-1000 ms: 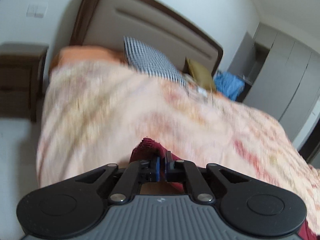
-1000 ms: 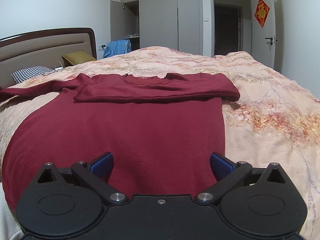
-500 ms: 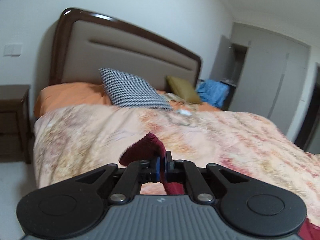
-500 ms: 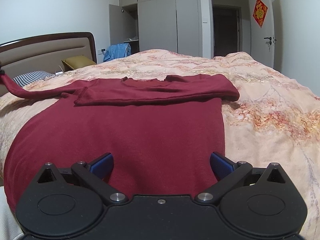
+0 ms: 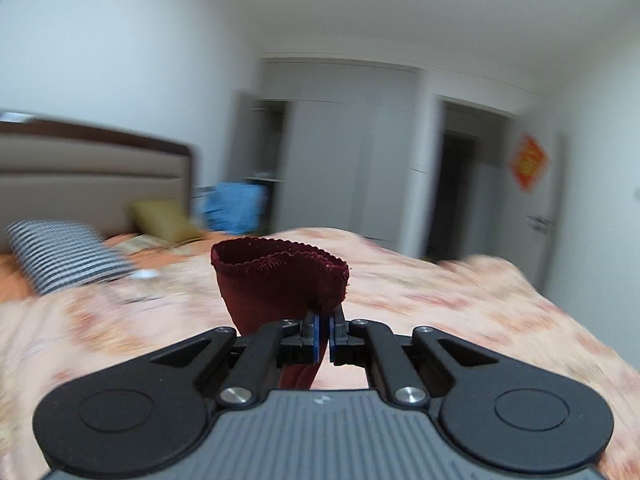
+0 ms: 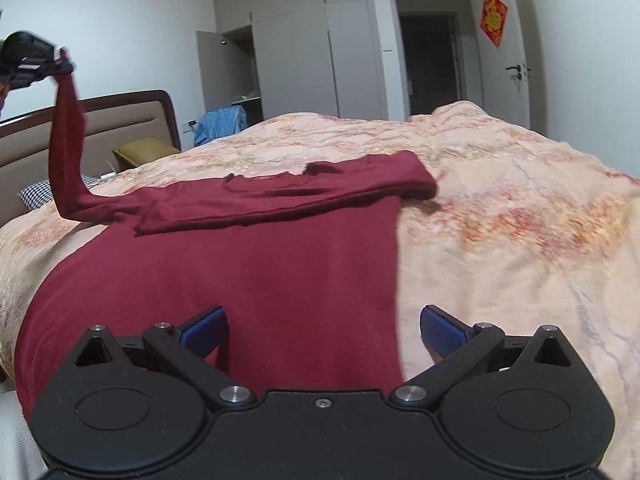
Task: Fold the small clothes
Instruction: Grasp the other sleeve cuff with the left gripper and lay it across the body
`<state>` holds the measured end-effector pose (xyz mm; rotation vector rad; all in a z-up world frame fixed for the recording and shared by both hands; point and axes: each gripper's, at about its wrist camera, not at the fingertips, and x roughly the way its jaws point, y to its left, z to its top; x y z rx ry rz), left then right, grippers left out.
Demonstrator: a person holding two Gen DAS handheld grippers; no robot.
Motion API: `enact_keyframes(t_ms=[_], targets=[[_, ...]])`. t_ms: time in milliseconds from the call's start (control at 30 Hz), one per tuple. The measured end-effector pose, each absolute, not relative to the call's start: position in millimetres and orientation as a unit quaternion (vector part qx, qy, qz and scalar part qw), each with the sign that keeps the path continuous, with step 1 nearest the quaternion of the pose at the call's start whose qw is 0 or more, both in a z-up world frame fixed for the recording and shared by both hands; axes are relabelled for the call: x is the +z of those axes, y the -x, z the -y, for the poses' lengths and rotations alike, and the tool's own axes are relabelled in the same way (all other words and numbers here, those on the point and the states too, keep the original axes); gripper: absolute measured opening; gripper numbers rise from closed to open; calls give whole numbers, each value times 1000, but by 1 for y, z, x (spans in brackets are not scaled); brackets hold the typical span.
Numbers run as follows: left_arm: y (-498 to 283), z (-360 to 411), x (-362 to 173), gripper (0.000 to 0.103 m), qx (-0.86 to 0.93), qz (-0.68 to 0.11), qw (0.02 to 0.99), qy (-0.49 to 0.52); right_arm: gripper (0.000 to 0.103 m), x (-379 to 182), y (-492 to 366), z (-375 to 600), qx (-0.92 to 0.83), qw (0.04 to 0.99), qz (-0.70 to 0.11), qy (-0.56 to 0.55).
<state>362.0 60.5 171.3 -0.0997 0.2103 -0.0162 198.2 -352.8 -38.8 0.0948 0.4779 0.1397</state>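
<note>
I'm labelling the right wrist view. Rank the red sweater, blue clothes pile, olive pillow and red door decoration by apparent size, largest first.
1. red sweater, by far
2. olive pillow and blue clothes pile, too alike to rank
3. red door decoration

Distance from the camera distorts all this.

Both tools were matte black plastic — the left gripper (image 5: 322,334) with a ribbed grey top plate, the right gripper (image 6: 323,326) plain black. Each had two round recessed discs, silver screws on angular linkage arms, and blue textured fingers (image 6: 442,330).
</note>
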Motion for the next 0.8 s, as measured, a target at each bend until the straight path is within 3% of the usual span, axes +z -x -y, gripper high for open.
enact_keyframes(t_ms=[333, 533, 667, 700, 767, 800], targets=[[-392, 101, 99, 4, -152, -195, 968, 28, 103, -41, -186, 385, 54, 968, -240, -50], [-401, 134, 26, 5, -186, -277, 942, 12, 103, -44, -183, 390, 60, 968, -239, -50], [-398, 138, 5, 8, -200, -314, 928, 15, 103, -47, -185, 391, 63, 967, -241, -51], [-396, 136, 4, 11, -204, -316, 926, 13, 103, -47, -186, 391, 63, 967, -241, -52], [-391, 131, 6, 33, -210, -317, 925, 10, 103, -48, -188, 391, 63, 967, -242, -52], [-388, 129, 7, 58, -210, -317, 925, 11, 103, -48, -188, 390, 63, 967, -242, -52]])
